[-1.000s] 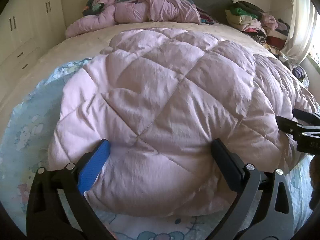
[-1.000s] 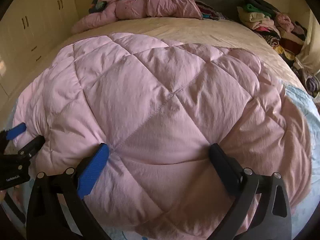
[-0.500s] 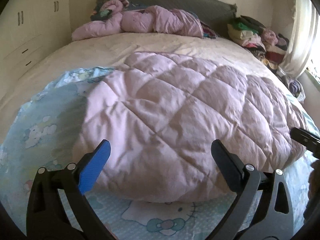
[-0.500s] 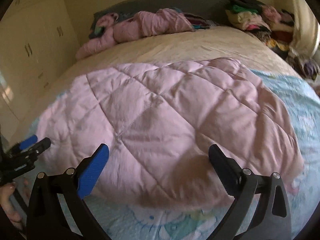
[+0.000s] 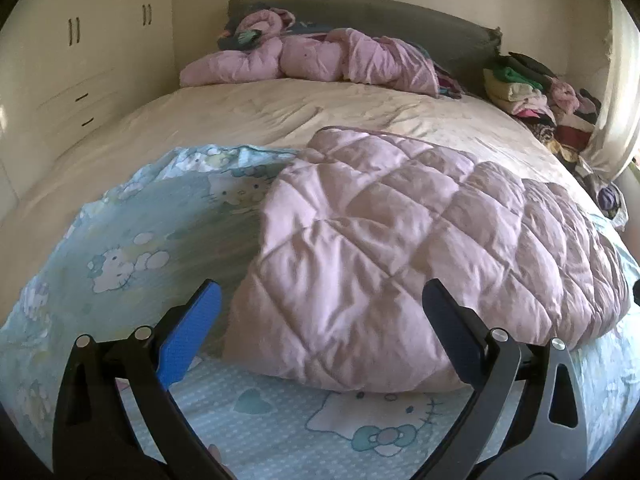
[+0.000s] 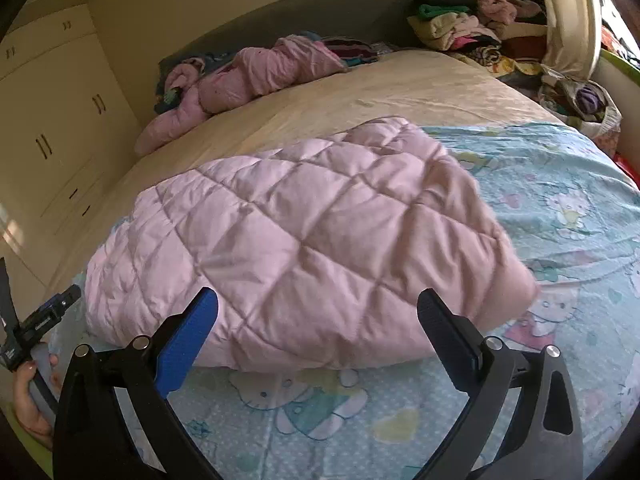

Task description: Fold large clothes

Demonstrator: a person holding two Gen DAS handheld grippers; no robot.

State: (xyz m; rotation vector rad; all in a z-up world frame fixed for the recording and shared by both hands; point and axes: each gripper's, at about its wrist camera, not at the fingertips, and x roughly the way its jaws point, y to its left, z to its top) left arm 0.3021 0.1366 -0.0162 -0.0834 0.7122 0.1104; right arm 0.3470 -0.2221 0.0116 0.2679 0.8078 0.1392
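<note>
Pink and quilted, a padded coat lies folded into a thick bundle on a pale-blue cartoon-print sheet spread over the near end of a bed. Both tools hang just short of its near edge. The left gripper has its jaws wide apart and holds nothing; the right gripper is likewise spread and empty, framing the bundle's front edge without touching it.

The bundle looks puffy and springy, and that is the main hazard: with nothing pinning it, the top layer may well lift or slide off the lower one, undoing the fold. The fabric appears slick, so a pinch taken only on the outer skin could slip or catch a single layer, dragging the top open rather than moving the whole stack. The loose sheet beneath is a second risk; jaws closing low at the bundle's edge could grab the sheet as well and pull it into a ridge. On the right the bundle's corner droops toward the sheet, and a lopsided grasp there would likely skew the fold.

Another pink garment lies crumpled by the grey headboard, and stacked clothes crowd the far corner, well apart from the work.
</note>
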